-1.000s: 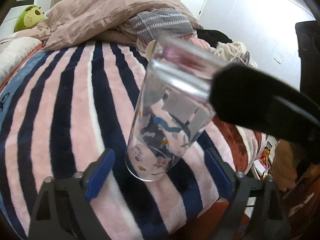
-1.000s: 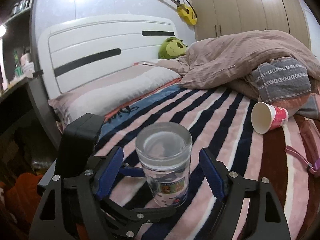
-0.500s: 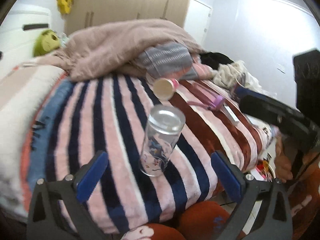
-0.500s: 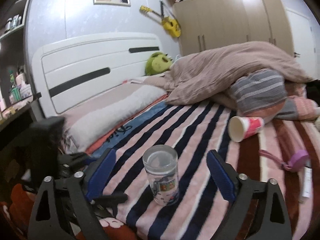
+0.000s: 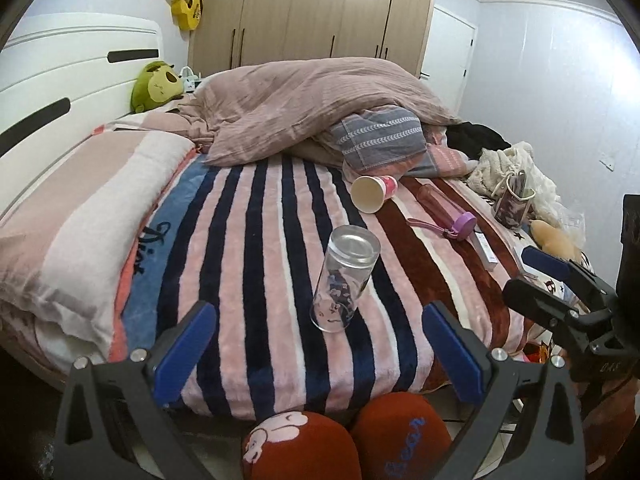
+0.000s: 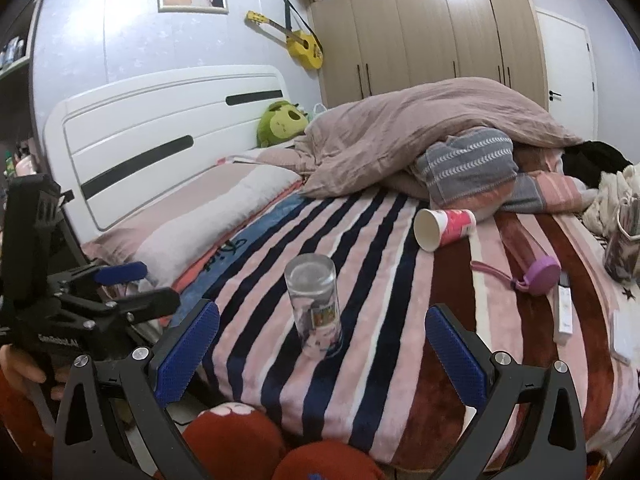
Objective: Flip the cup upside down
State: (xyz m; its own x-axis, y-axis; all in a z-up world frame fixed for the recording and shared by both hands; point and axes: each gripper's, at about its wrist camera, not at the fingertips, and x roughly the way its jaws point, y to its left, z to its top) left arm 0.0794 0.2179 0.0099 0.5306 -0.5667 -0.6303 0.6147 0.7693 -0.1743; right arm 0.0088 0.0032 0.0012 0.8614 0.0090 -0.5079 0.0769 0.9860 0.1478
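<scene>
Clear glass cup (image 5: 345, 278) (image 6: 315, 303) — inverted, on blanket

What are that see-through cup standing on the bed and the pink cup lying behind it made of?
The clear cup looks like glass or hard clear plastic: the blanket's stripes show through its glossy wall, and a printed cartoon picture sits on its side. Which of the two I cannot tell. The pink cup looks like paper: matte, with a plain cream inside and a thin rolled rim.

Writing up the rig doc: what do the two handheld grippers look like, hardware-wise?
Both match: the left gripper and right gripper have black angular frames with cut-outs, silver screw heads at the joints, and jaws faced with textured blue pads. White lettering, too small to read surely, marks the left body and the right body. No cables show. A bare hand grips the left.
</scene>
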